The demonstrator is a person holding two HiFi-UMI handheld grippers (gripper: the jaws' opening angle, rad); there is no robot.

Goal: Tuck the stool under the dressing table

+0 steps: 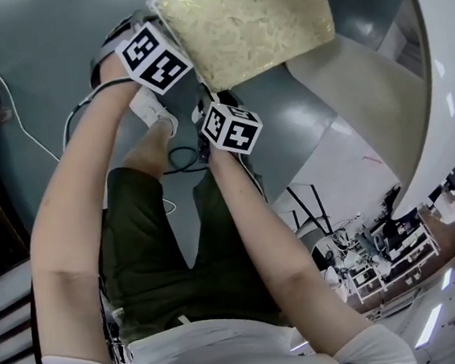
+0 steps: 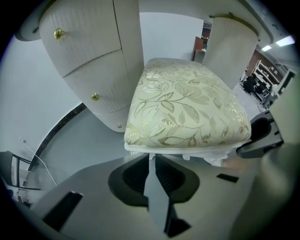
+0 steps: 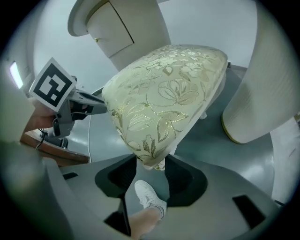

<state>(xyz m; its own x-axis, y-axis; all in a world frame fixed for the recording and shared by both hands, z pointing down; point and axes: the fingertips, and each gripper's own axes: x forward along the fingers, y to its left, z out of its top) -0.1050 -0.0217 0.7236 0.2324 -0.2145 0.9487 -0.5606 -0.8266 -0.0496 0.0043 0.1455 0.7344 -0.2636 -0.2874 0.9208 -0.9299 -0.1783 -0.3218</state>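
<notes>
stool point(image 2: 187, 103): on the grey floor. its far end points into the gap between the two pedestals of the dressing table point(image 2: 93, 61). the near end is out on the person's side. how deep it already sits i cannot tell; the far edge looks about level with the pedestal fronts.

key relation: the seat's long axis runs straight away from both grippers, in line with the gap. judged: the coming move is a push along that axis, kept even so the seat clears both pedestals. both hands are at the near end and neither is clearly nearer.

left gripper point(image 2: 152, 156): points steeply down at the near edge. the jaws are almost together, pinching the thin white trim under the cushion.

right gripper point(image 3: 150, 157): on the near corner. the jaws are about half apart with the corner wedged between them. both pads look to bear on the fabric, so i read it as a grip.

shoe point(image 3: 150, 197): on the floor just below that corner.
</notes>
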